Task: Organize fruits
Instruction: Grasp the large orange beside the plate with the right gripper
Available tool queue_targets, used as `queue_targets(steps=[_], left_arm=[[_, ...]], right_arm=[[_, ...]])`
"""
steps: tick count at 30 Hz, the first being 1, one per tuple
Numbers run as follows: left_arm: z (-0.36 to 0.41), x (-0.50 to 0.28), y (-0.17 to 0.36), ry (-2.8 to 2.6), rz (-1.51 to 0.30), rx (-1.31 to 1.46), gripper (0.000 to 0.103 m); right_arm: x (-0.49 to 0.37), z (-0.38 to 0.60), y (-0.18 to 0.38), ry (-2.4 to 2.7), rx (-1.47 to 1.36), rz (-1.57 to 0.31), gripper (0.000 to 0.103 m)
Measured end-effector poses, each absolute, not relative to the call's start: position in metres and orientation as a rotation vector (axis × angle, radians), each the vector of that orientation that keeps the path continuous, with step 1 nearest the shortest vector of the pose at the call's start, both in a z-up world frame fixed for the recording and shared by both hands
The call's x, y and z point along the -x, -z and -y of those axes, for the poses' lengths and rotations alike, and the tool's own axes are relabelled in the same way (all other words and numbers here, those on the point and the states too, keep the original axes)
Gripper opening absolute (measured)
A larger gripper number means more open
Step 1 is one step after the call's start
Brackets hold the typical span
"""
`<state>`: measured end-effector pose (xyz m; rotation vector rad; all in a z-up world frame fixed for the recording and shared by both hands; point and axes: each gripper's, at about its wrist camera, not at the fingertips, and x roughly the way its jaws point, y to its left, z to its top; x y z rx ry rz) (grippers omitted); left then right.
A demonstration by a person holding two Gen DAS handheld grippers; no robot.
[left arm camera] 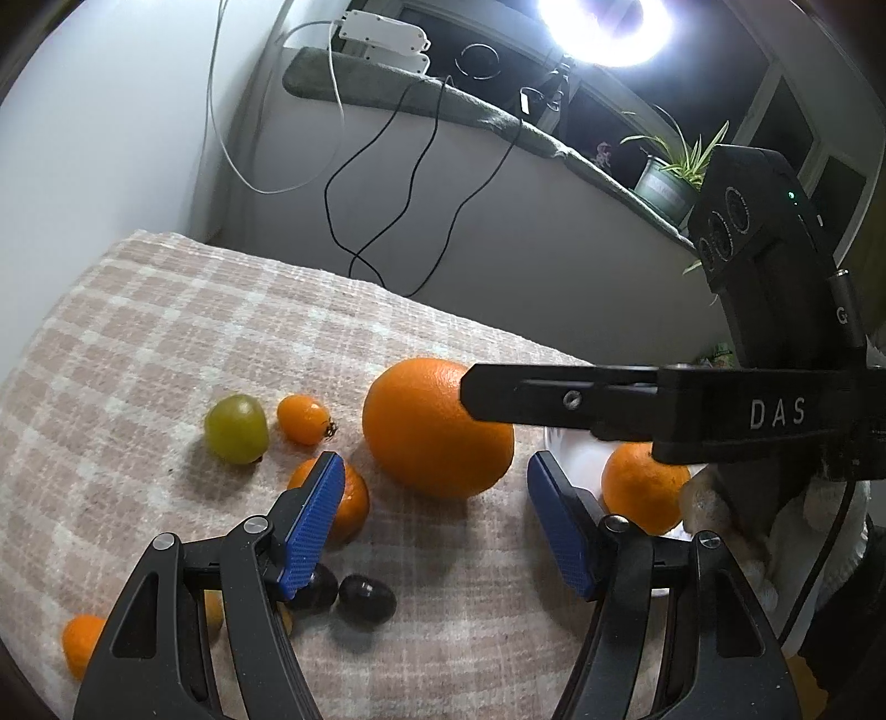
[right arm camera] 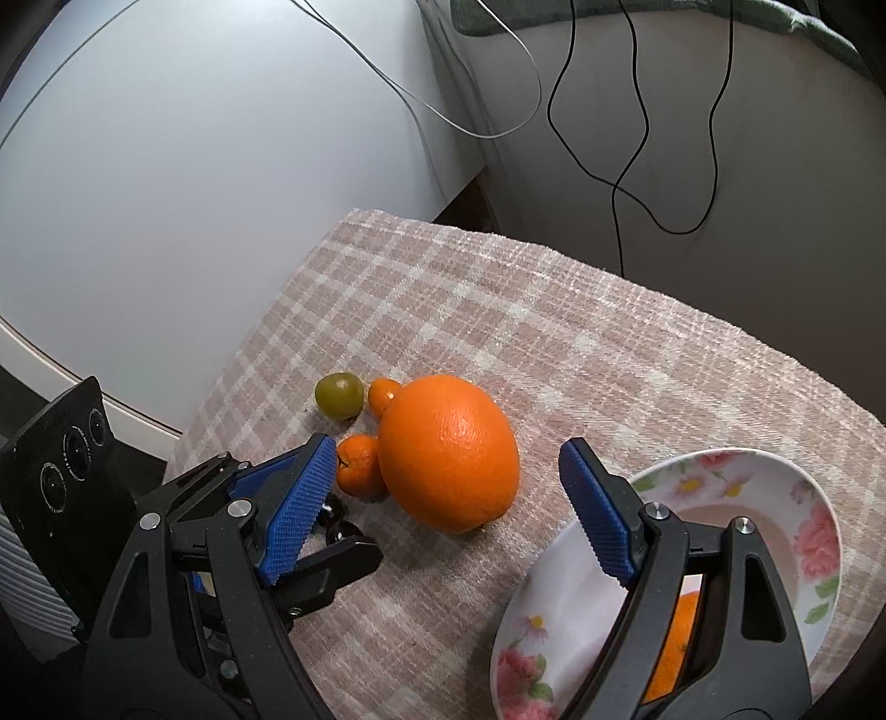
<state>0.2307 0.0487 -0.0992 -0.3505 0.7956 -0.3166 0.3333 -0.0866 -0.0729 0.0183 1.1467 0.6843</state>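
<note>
A big orange (left arm camera: 437,426) lies on the checked cloth (left arm camera: 166,332), just ahead of my open left gripper (left arm camera: 436,462), touching neither blue pad. In the right wrist view the same big orange (right arm camera: 448,454) sits between the tips of my open right gripper (right arm camera: 448,446), pads apart from it. One black finger (left arm camera: 554,399) of the right gripper crosses in front of the orange's upper right. A green fruit (left arm camera: 236,429), a kumquat (left arm camera: 303,419), a mandarin (left arm camera: 354,504) and dark grapes (left arm camera: 367,597) lie to the left. A flowered bowl (right arm camera: 775,471) holds another orange (left arm camera: 642,487).
A small orange fruit (left arm camera: 80,645) lies near the cloth's left edge. Black cables (left arm camera: 387,221) hang down the wall behind the table. A potted plant (left arm camera: 664,183) stands on the ledge under a bright lamp (left arm camera: 603,22). A finger (right arm camera: 338,562) of the left gripper shows at lower left.
</note>
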Motion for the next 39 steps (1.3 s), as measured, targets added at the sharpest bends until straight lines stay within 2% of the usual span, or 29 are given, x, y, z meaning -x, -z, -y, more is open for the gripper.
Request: queue_targets(steps=[8, 12, 21, 30, 39], left_arm=[[-0.042, -0.245, 0.104, 0.339, -0.824, 0.339, 0.068], [-0.039, -0.25, 0.105, 0.342, -0.833, 0.319, 0.068], [-0.033, -0.261, 0.107, 0.341, -0.841, 0.282, 0.067], [-0.033, -0.265, 0.108, 0.338, -0.845, 0.268, 0.067], [-0.03, -0.263, 0.109, 0.33, -0.825, 0.25, 0.067]], right_arm=[[-0.34, 0.08, 0.086, -0.691, -0.023, -1.195, 0.084], [-0.341, 0.076, 0.09, -0.699, -0.017, -1.206, 0.079], [-0.349, 0.075, 0.097, -0.701, -0.029, -1.23, 0.076], [-0.353, 0.076, 0.105, -0.733, -0.078, -1.263, 0.07], [-0.351, 0.074, 0.104, -0.723, -0.081, -1.262, 0.069]])
